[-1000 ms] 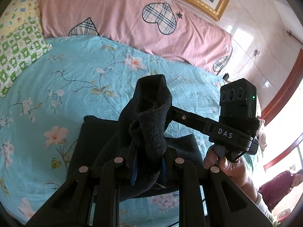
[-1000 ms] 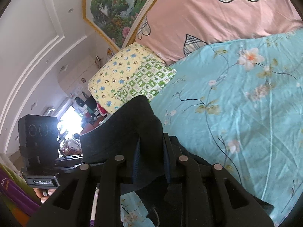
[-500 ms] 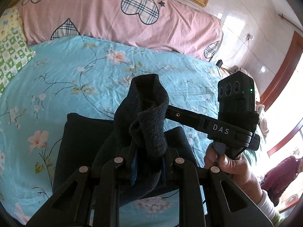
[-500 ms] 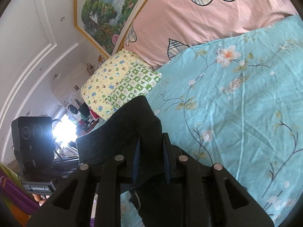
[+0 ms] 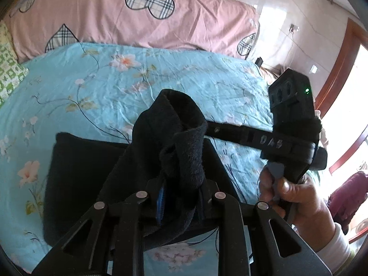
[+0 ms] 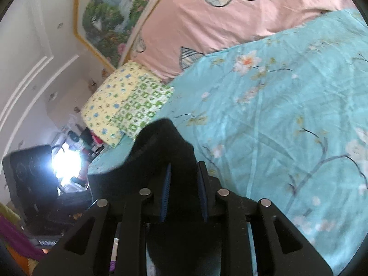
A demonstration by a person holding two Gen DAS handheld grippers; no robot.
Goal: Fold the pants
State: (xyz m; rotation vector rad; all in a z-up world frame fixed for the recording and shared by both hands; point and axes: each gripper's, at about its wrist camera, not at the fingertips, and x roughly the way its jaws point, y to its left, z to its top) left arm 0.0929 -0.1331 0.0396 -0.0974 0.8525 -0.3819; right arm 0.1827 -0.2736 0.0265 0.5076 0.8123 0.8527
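Black pants (image 5: 76, 172) lie partly spread on the teal floral sheet (image 5: 110, 85). One bunched end (image 5: 181, 138) rises into my left gripper (image 5: 180, 197); its jaws are opening slightly, but the cloth still fills the gap between the blue pads. In the right wrist view another black fold (image 6: 161, 142) stands up between the blue pads of my right gripper (image 6: 185, 191), which is shut on it. The right gripper's camera housing (image 5: 292, 105) and the hand (image 5: 296, 193) holding it show at the right, its fingers reaching behind the bunched cloth.
Pink bedding with plaid hearts (image 5: 138, 18) runs along the head of the bed. A yellow and green pillow (image 6: 124, 105) lies at the left corner. A framed landscape painting (image 6: 110, 13) hangs above, and a wooden door frame (image 5: 340, 69) stands at the right.
Both grippers have moved forward over the bed and lower, carrying the pants ends with them. More of the black cloth now lies flat on the sheet.
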